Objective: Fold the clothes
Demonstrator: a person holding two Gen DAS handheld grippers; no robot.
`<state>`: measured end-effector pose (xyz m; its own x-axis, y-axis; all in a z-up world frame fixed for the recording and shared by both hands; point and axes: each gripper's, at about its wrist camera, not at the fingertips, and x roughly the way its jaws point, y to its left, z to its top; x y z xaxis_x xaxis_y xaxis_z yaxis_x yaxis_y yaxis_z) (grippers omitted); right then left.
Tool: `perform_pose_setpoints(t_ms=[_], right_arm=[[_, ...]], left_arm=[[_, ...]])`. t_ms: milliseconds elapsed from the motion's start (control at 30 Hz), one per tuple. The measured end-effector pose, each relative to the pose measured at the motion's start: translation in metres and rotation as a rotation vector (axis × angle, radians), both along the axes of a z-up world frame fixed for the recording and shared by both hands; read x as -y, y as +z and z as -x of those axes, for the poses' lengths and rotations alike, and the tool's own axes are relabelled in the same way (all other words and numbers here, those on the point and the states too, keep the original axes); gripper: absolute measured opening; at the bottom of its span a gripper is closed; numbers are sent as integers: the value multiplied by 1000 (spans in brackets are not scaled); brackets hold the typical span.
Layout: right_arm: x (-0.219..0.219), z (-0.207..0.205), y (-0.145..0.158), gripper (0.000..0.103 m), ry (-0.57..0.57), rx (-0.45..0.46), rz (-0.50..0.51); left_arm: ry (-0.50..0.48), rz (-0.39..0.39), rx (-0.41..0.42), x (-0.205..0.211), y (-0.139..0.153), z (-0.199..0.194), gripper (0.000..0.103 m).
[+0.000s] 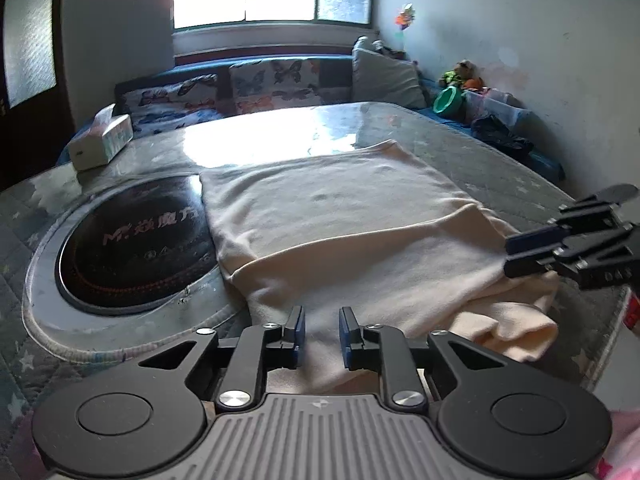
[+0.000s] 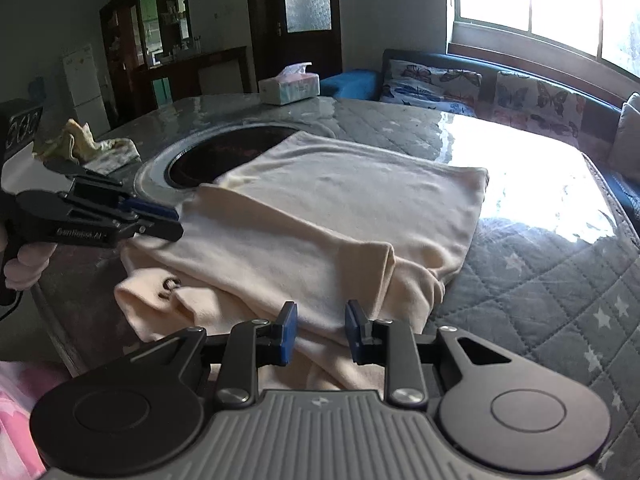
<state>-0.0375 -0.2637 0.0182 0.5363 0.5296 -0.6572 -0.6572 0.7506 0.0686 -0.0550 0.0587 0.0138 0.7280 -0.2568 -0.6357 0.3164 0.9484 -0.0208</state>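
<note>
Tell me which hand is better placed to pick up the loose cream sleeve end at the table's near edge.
Probably right: in the left wrist view the right claw hovers just above the loose cream sleeve end, while the left claw sits off to its side, open.

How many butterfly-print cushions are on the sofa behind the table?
2: one butterfly cushion toward the tissue-box end, the other butterfly cushion beside it, nearer the plain grey pillow. More may be hidden.

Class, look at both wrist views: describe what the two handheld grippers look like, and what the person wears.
Both the left gripper and right gripper are black, with blue finger pads, round side discs, silver screws and a ribbed grey body. The left one bears pale lettering. A pink patterned sleeve shows.
</note>
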Motion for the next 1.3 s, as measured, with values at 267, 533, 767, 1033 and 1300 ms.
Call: perform_pose_setpoints(t_ms=[267, 533, 767, 1033, 1300], right_arm=[[0, 13, 3, 31, 27, 12, 27], [6, 32, 8, 35, 43, 36, 71], [6, 45, 4, 36, 77, 54, 127], [-1, 61, 0, 46, 164, 105, 190], [-20, 60, -7, 52, 214, 232, 222]], left_arm=[[-115, -100, 39, 10, 7, 37, 39], [-239, -259, 117, 33, -8, 63, 39], [-306, -301, 186, 48, -21, 58, 32], [-259, -192, 197, 35, -6, 40, 9], [-222, -88, 184, 26, 13, 12, 8]])
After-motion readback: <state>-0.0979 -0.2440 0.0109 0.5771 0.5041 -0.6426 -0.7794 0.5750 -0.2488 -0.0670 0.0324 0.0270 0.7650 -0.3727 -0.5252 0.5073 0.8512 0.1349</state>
